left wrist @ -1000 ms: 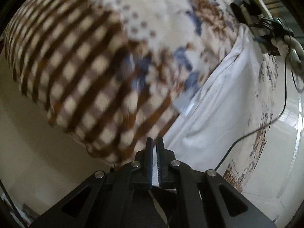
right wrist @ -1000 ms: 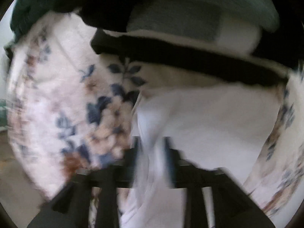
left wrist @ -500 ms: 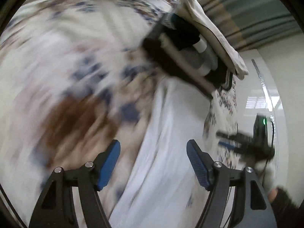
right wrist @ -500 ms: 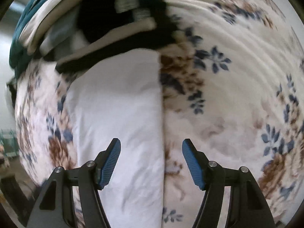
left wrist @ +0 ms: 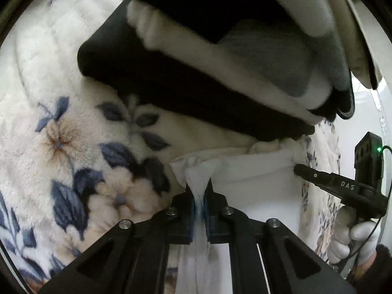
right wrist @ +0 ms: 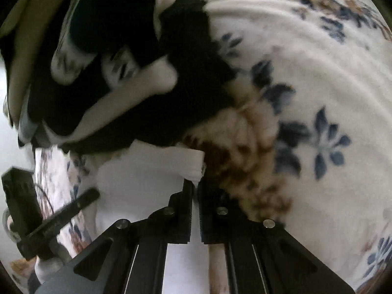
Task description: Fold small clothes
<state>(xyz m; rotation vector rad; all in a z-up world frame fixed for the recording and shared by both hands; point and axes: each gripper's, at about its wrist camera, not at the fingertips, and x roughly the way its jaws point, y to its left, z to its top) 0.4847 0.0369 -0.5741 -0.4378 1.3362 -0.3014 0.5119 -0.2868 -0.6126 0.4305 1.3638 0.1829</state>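
A white garment [left wrist: 257,181] lies flat on a floral fleece blanket [left wrist: 61,134], its far edge right under a stack of folded clothes. My left gripper [left wrist: 201,196] is shut on the garment's far left corner, the jaws closing tight with a pinch of white cloth pulled up between the pads. In the right wrist view my right gripper [right wrist: 196,188] is shut on the far right corner of the white garment [right wrist: 142,176], its jaws closing too. Each gripper shows in the other's view, the right gripper [left wrist: 297,169] at the cloth's right edge and the left gripper [right wrist: 95,193] at its left.
A stack of folded clothes [left wrist: 196,73], black, white and grey layers, rises just beyond the garment; in the right wrist view the stack [right wrist: 122,73] fills the upper left. A gloved hand [left wrist: 350,240] holds the right gripper. Blanket [right wrist: 318,98] spreads to the right.
Both grippers stood open over the white garment half a second ago; both have moved to its far edge by the stack and shut on its corners.
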